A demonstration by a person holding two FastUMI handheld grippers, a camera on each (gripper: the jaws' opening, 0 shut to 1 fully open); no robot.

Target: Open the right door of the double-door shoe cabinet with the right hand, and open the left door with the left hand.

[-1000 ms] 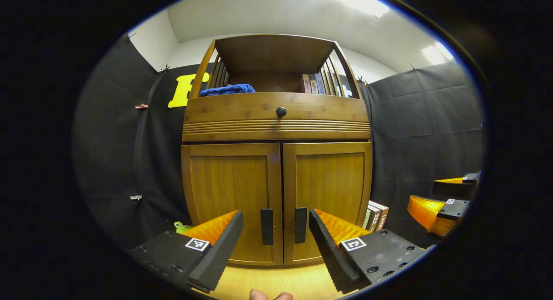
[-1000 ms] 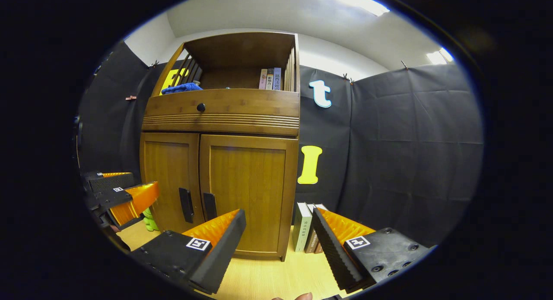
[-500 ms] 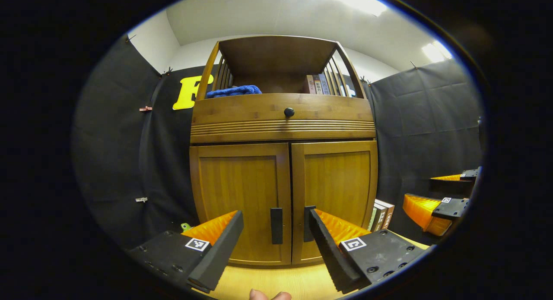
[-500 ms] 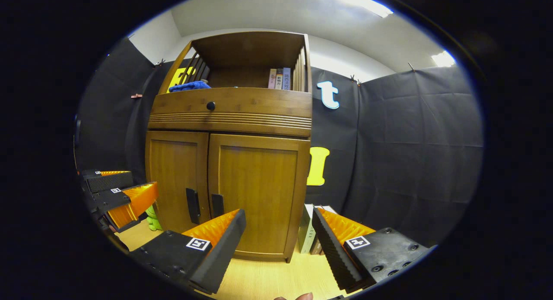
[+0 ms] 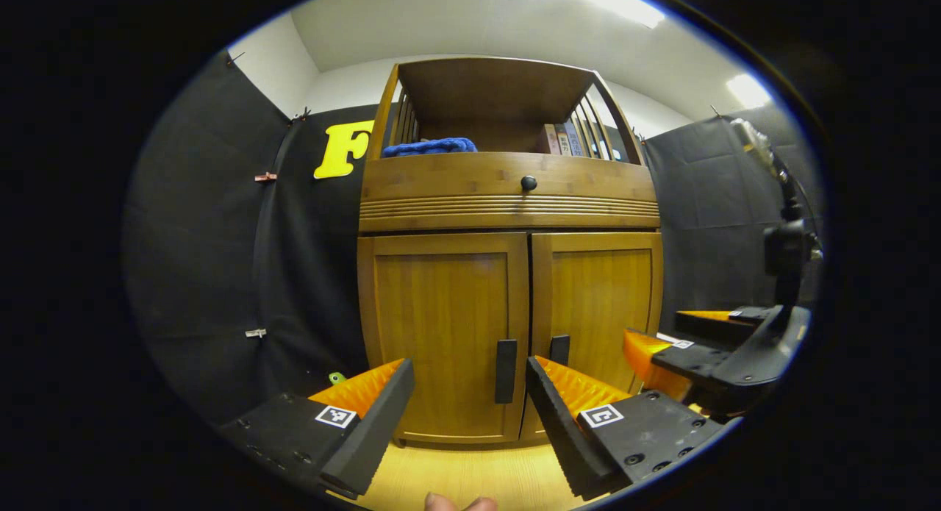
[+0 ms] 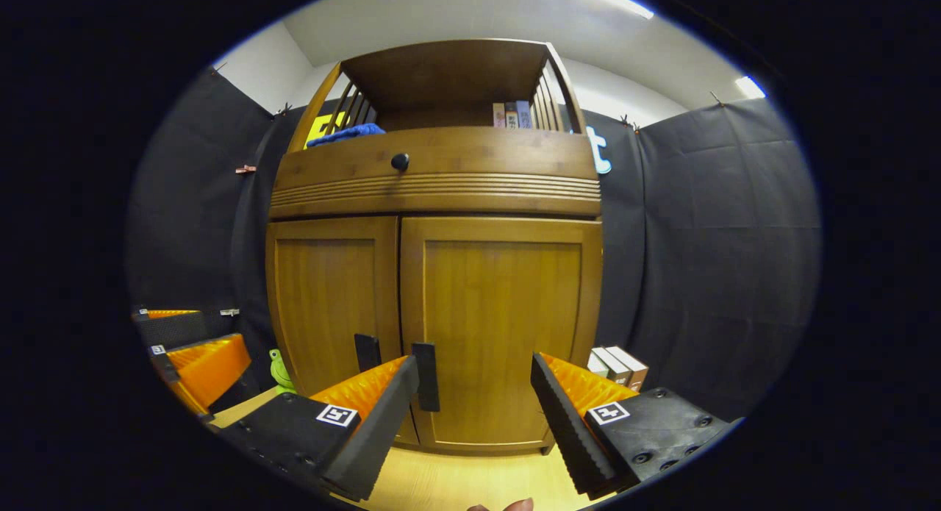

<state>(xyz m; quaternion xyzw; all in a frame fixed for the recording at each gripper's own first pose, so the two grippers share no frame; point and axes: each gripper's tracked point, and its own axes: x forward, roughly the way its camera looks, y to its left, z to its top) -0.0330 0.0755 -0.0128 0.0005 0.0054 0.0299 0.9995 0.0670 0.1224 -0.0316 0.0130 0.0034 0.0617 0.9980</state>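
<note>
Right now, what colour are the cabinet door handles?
Black. Both door handles are plain black vertical bars against the brown wood doors, clearest in the left gripper view.

Each gripper (image 5: 469,393) has ribbed fingers on black screw-dotted blocks carrying small square black-and-white markers; perhaps a fingertip (image 5: 439,503) below.

Right door handle (image 6: 425,376) partly hidden behind hand-held gripper finger (image 6: 378,415).

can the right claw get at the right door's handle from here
Probably yes: the right claw is open, nothing lies between it and the right door's handle, which stands just beside its left finger, not yet between the two.
</note>
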